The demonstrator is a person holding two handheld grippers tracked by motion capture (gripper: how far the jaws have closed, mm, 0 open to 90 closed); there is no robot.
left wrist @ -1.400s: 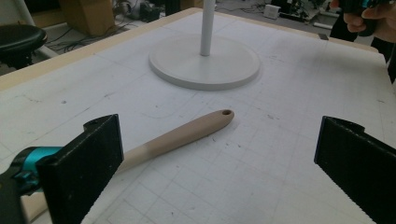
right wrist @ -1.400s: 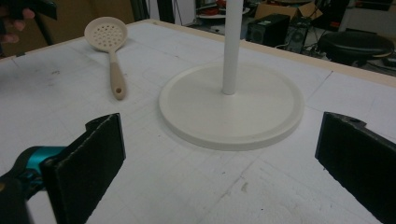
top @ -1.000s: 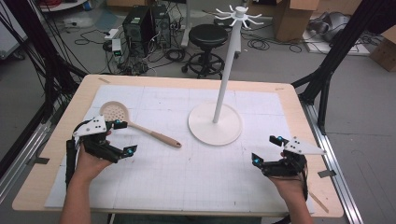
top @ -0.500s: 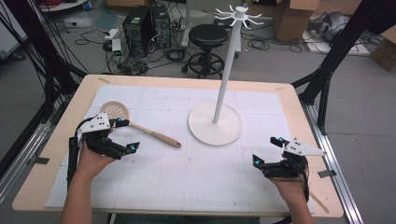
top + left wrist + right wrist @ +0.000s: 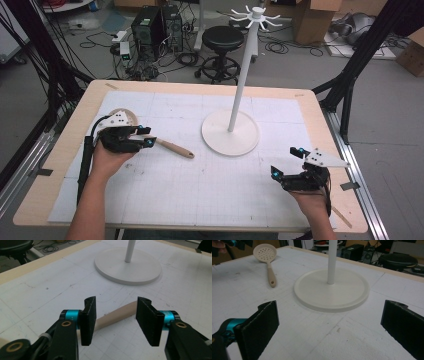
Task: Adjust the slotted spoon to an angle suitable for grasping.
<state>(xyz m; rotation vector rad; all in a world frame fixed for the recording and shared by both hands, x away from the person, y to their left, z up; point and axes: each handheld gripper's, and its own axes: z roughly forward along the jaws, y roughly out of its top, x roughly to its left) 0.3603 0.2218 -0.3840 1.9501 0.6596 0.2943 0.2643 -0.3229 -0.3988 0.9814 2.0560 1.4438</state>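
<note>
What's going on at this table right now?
A person holds a claw in each hand over a white gridded table. The left claw sits over the handle of a beige slotted spoon. Its jaws have just been closing, with the handle between them but not yet pinched. The right claw rests open near the table's edge, facing a white hook stand with a round base.

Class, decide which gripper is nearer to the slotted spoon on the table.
Left. The left gripper is over the slotted spoon, its jaws straddling the handle. The right gripper sits far off, beyond the white stand base.
</note>
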